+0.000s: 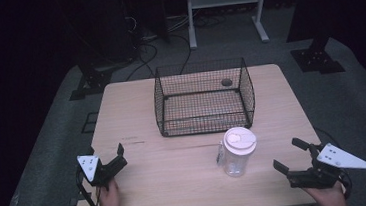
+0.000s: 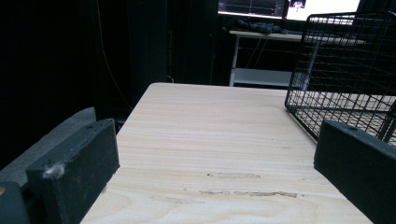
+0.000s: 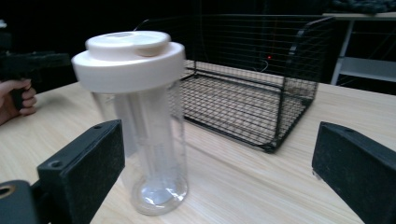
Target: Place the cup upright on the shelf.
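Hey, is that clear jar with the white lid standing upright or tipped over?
Upright. The jar stands on its base on the table, white lid on top, in front of the wire basket.

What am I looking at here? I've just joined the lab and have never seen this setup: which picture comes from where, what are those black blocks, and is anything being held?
No robot: a person holds a hand-held claw in each hand. The high view looks down on a wooden table, with the left claw and right claw near its front edge. The other two pictures come from cameras riding on the claws; the black blocks are each claw's own jaws, spread apart. On the table stand an empty wire basket and a clear bottle with a white lid. Nothing is held.
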### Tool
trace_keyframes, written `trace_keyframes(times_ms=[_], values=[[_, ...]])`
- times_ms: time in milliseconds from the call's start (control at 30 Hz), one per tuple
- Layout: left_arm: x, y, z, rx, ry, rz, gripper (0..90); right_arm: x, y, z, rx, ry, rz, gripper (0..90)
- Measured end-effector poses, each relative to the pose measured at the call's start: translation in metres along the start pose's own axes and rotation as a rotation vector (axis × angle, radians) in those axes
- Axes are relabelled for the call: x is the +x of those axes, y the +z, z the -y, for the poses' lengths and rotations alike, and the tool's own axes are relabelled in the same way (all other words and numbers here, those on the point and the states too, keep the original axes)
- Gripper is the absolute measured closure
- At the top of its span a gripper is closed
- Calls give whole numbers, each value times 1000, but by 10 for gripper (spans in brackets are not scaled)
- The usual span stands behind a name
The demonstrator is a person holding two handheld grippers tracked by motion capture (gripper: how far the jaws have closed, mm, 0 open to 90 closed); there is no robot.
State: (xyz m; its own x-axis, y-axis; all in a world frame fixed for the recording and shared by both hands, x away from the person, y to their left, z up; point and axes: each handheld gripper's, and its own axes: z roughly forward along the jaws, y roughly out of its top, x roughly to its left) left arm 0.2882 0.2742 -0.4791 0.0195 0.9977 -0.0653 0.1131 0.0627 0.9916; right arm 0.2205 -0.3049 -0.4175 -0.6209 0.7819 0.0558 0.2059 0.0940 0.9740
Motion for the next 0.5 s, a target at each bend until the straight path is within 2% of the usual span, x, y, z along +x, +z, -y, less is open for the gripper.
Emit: trace_keyframes(times_ms=[500], values=[[0, 0, 0, -3, -7, -1, 0, 26, 20, -13, 24, -28, -91, 3]])
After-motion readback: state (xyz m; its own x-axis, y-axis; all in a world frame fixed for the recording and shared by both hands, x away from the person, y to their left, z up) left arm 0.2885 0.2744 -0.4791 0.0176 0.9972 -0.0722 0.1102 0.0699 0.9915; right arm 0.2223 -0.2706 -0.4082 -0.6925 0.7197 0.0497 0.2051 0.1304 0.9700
